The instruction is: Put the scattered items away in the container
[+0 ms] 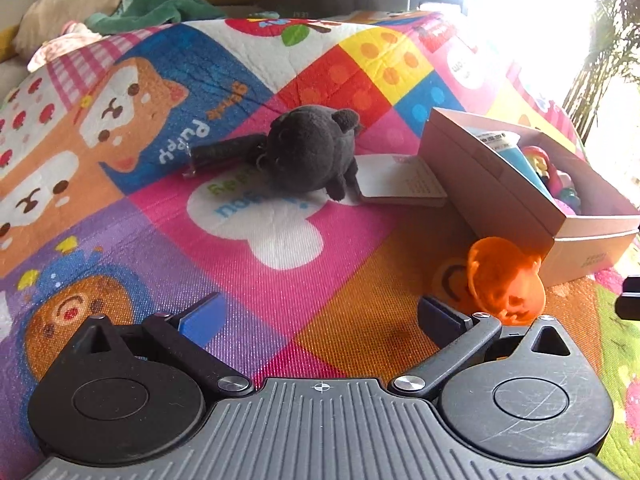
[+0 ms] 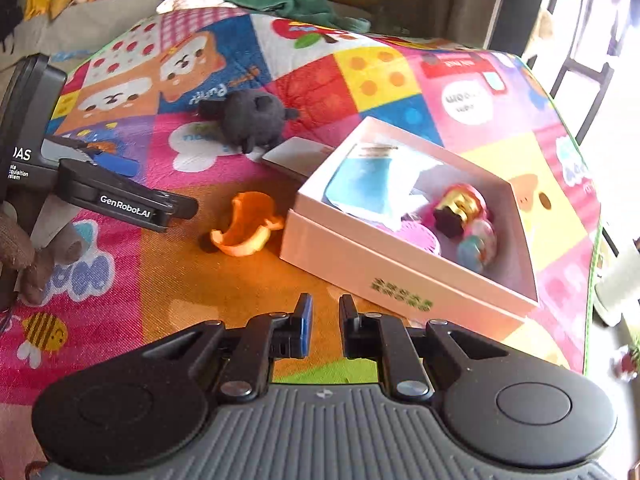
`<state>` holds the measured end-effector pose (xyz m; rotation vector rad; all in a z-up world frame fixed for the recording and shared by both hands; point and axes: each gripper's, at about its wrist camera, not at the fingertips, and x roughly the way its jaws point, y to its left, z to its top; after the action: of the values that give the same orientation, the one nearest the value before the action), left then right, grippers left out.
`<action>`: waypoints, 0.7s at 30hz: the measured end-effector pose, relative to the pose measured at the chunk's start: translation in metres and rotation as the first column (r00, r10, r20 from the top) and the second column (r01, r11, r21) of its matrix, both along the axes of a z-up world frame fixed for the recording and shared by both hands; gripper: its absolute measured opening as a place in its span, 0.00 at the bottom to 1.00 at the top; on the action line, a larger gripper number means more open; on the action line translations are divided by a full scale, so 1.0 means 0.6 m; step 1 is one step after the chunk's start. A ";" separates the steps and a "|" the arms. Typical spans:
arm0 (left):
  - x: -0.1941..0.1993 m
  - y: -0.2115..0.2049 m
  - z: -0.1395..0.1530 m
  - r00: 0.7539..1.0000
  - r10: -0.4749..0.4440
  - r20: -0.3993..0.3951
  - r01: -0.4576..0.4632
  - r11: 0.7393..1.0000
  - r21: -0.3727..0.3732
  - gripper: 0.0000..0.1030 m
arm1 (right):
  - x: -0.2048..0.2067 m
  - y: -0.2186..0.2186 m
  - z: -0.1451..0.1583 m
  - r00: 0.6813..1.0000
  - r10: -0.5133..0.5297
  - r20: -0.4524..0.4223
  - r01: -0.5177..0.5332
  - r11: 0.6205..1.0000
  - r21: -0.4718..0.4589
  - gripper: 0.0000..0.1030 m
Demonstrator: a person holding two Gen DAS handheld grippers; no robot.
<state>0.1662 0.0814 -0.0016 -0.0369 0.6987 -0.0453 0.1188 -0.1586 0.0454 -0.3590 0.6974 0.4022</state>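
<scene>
The right gripper (image 2: 325,316) hangs above the colourful play mat (image 2: 400,80) with its jaws drawn nearly together and nothing between them, just short of the near wall of the white cardboard box (image 2: 400,268). The left gripper (image 1: 320,312) has its jaws spread wide and empty over the mat, its blue-padded fingers (image 1: 200,320) on either side of a pink and orange patch; in the right wrist view it reaches in from the left edge, held by a gloved hand (image 2: 24,256). An orange plastic toy (image 1: 506,280) lies on the mat just beside the box's near corner, close in front of the left gripper's right finger. Farther off a dark grey plush animal (image 1: 312,152) rests on the mat, with a dark cylindrical item (image 1: 226,150) touching its left side and a white card (image 1: 400,182) lying flat between the plush and the box. The box sits open on the mat and holds a blue packet (image 2: 368,184), a red and gold toy (image 2: 460,204) and a few pastel round pieces (image 2: 476,244). Beyond the mat's far edge lie a green cloth (image 1: 156,4) and a pale cushion (image 1: 68,4)
</scene>
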 end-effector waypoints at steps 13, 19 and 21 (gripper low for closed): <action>-0.057 0.083 0.060 0.993 0.100 0.056 -0.107 0.985 0.135 1.00 | -0.012 0.116 -0.033 0.958 0.176 0.228 -0.175 0.984 -0.023 0.51; -0.079 0.104 0.070 0.995 0.083 0.051 -0.088 0.991 0.098 1.00 | 0.009 0.178 -0.073 0.936 0.244 0.255 -0.200 0.962 -0.187 0.47; -0.081 0.096 0.067 0.997 0.060 0.055 -0.064 0.995 0.082 1.00 | 0.015 0.188 -0.083 0.931 0.259 0.257 -0.199 0.951 -0.237 0.43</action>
<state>0.1174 0.1389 0.0383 0.0232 0.6465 0.0427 0.1280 -0.0455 -0.0045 -0.6882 0.4142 0.4904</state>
